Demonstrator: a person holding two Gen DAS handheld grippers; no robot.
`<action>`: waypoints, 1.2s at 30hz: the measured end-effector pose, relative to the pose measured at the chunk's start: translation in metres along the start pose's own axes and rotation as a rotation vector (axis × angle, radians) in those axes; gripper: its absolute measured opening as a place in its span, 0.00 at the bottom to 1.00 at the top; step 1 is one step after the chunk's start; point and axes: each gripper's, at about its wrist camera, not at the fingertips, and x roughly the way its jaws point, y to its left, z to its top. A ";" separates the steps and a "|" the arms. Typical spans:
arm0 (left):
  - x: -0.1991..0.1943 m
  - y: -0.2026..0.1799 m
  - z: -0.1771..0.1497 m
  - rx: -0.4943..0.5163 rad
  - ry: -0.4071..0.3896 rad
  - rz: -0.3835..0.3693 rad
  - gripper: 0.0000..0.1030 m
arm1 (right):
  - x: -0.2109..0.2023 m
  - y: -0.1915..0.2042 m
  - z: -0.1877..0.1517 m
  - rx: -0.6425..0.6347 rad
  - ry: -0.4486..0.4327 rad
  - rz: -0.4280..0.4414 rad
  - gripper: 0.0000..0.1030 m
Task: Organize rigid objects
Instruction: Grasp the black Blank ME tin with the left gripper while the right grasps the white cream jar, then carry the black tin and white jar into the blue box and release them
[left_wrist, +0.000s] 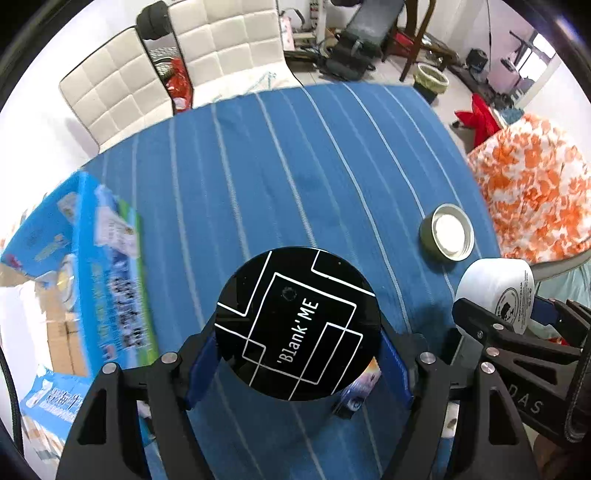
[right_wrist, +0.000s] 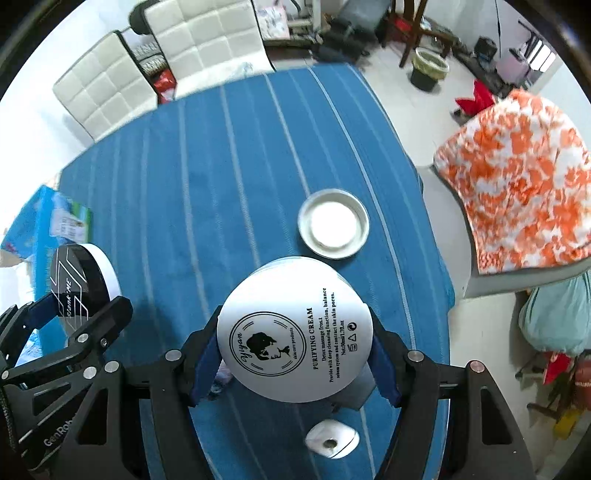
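The black round jar, printed with white lines and the lettering "Blank'ME", sits between the blue pads of the left gripper, which pinches it at both sides and holds it clear above the counter. The white round jar, labelled "PURIFYING CREAM", is clamped the same way in the right gripper, its printed base facing the camera. Each jar is also visible edge-on in the other wrist view, so the 2 grippers are side by side, near but apart.

On the counter, covered by a blue cloth with pale stripes, 1 metal lid lies open side up, beyond the white jar. A small white object lies on the cloth below the right gripper. A blue printed carton stands at the left edge of the counter. 2 white padded chairs stand at the far side, and an orange-and-white patterned fabric lies to the right.
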 end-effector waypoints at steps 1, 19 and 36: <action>-0.007 0.005 -0.002 -0.007 -0.010 -0.002 0.71 | -0.008 0.005 -0.002 -0.004 -0.014 0.004 0.69; -0.129 0.153 -0.055 -0.206 -0.217 0.039 0.71 | -0.119 0.181 -0.022 -0.180 -0.142 0.210 0.69; -0.148 0.302 -0.092 -0.324 -0.249 0.132 0.71 | -0.109 0.338 -0.023 -0.311 -0.111 0.228 0.69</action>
